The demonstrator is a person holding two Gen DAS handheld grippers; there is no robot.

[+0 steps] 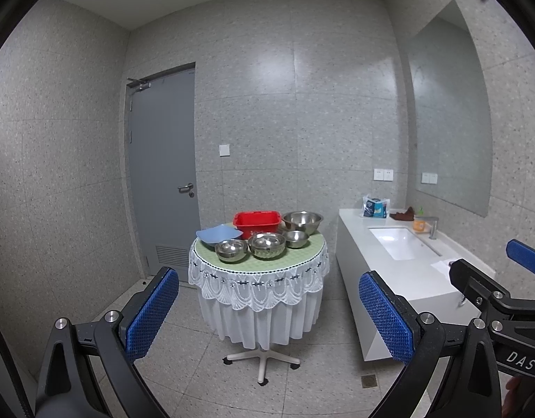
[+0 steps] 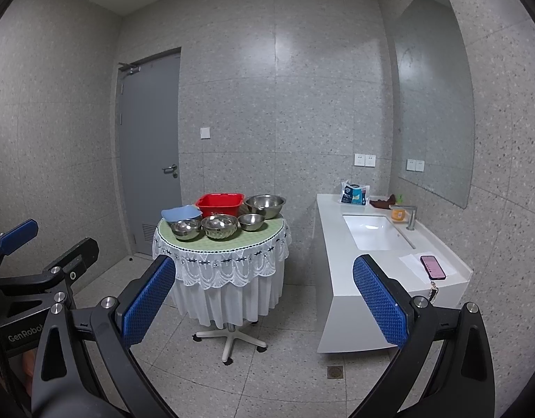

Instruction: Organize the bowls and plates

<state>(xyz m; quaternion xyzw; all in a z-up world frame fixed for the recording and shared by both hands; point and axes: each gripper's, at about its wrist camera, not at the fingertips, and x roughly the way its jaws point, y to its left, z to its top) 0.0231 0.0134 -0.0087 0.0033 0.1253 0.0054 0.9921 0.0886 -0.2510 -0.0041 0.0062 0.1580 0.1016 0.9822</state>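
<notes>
Steel bowls (image 1: 266,245) and a blue plate (image 1: 218,234) sit beside a red tub (image 1: 256,222) on the round surface (image 1: 258,267), well ahead of both empty, wide-open grippers (image 1: 267,308) (image 2: 264,299); nothing is gathered, so approaching likely comes next.

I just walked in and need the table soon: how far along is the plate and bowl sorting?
Nothing looks done. The four steel bowls, such as the large one, sit separately on the round cloth-covered table beside the pale blue plate and red plastic tub. Left gripper and right gripper are open, empty and away from it. All the organizing is left.
</notes>
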